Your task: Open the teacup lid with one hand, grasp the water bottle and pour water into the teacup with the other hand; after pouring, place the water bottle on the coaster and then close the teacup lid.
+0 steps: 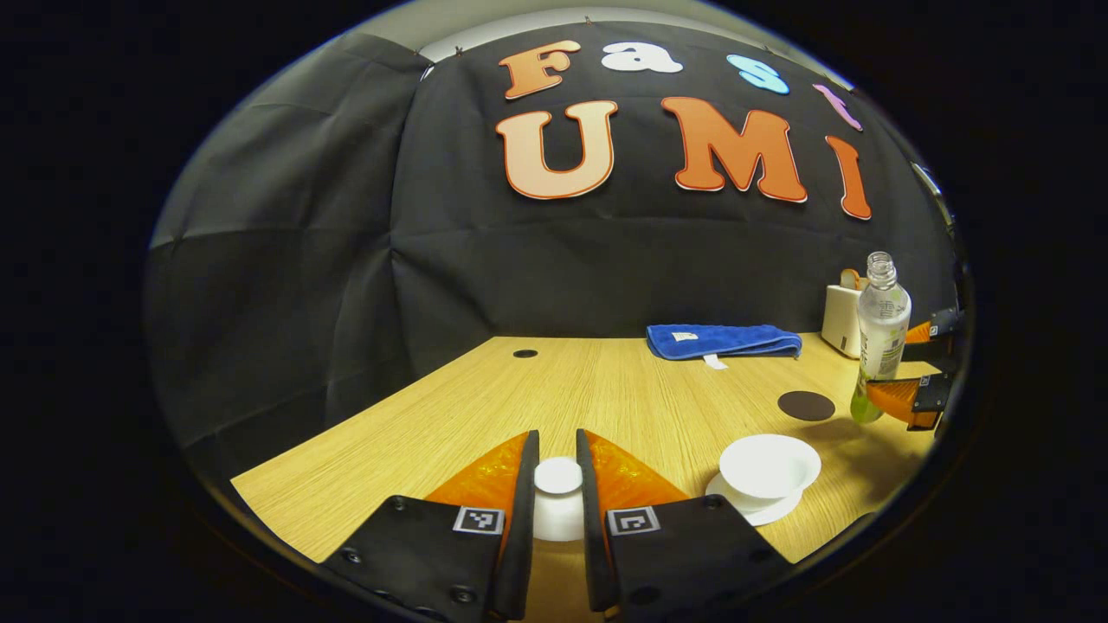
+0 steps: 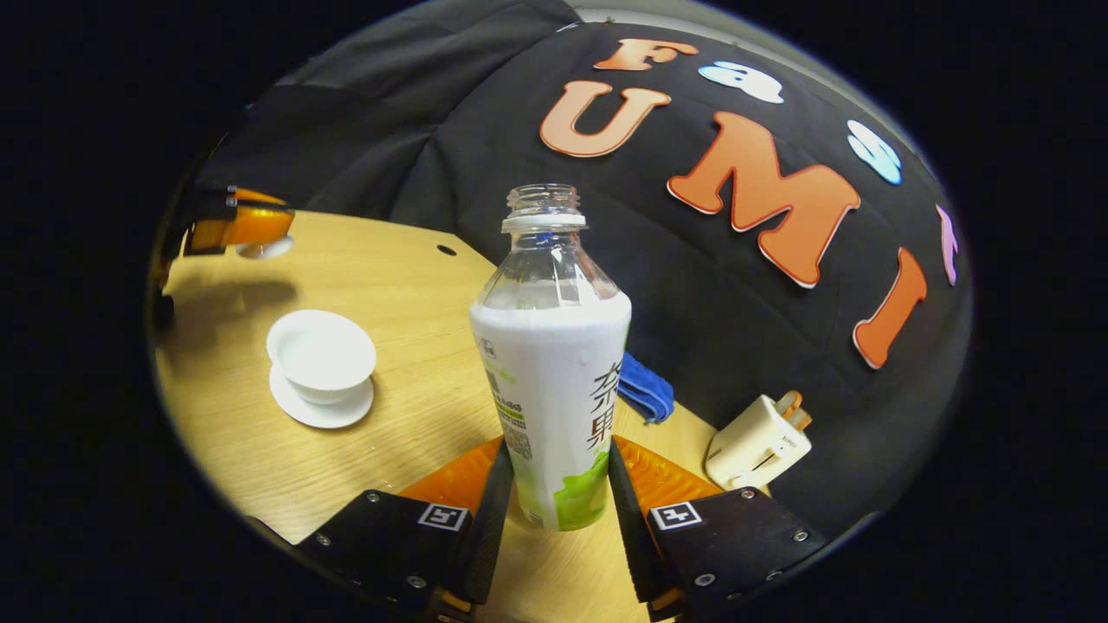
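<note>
- Left gripper (image 1: pixel 558 484) pinches the lid (image 1: pixel 558 478) by its knob, both fingers pressing on it, held off to the side of the cup (image 1: pixel 769 467) and above the table (image 1: pixel 433 415).
- Right gripper (image 2: pixel 558 493) clamps the bottle (image 2: pixel 554 363) low on its labelled body; the bottle stands upright, cap off, neck open, and looks lifted off the wood.
- The step in hand, I judge, is carrying the bottle over to pour. Do it well by bringing the mouth right above the open cup before tipping, then tilting slowly; a low grip means the top swings wide, so keep the wrist steady.
- Keep the lid parked where it is, clear of the pour path.
- The cup sits open on its saucer (image 2: pixel 320 407), near the left gripper and well apart from the bottle.
- Left gripper view adds the dark round coaster (image 1: pixel 806 405) on the table between cup and bottle, the bottle's next stop, plus the whole blue cloth (image 1: pixel 723 340) by the wall.
- Right gripper view adds the bottle's clear upper part, and the far left gripper with the lid's pale underside.
- Farthest back, a small white toaster (image 2: pixel 760 441) stands near the wall.
</note>
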### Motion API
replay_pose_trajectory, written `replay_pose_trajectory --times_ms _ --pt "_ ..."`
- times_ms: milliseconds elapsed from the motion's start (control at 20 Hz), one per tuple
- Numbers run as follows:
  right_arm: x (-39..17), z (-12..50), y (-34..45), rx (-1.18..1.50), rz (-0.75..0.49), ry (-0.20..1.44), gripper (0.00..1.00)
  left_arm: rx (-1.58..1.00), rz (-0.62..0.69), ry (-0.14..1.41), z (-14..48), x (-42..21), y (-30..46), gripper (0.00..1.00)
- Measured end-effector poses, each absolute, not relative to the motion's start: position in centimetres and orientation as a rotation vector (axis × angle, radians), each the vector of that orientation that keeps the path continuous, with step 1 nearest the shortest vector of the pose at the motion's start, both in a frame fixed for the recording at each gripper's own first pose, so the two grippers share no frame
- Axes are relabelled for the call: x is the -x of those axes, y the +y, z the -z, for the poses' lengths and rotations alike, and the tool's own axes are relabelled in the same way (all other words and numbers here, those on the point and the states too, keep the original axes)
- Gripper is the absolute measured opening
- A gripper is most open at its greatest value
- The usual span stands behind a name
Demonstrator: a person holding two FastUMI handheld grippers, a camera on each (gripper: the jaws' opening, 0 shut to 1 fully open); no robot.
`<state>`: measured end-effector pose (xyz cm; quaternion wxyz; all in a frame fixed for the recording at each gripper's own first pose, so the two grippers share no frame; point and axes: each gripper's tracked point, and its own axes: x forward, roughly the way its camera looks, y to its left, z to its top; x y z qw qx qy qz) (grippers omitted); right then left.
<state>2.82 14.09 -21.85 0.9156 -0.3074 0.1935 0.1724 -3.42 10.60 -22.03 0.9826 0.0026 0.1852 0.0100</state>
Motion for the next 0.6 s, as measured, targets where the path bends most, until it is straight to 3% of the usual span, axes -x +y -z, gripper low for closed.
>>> replay_pose_trajectory --times_ms 600 --pt "-5.1 20.3 15.9 1.159 -0.374 0.184 0.62 0.007 -0.023 0.375 22.8 4.3 12.2 0.29"
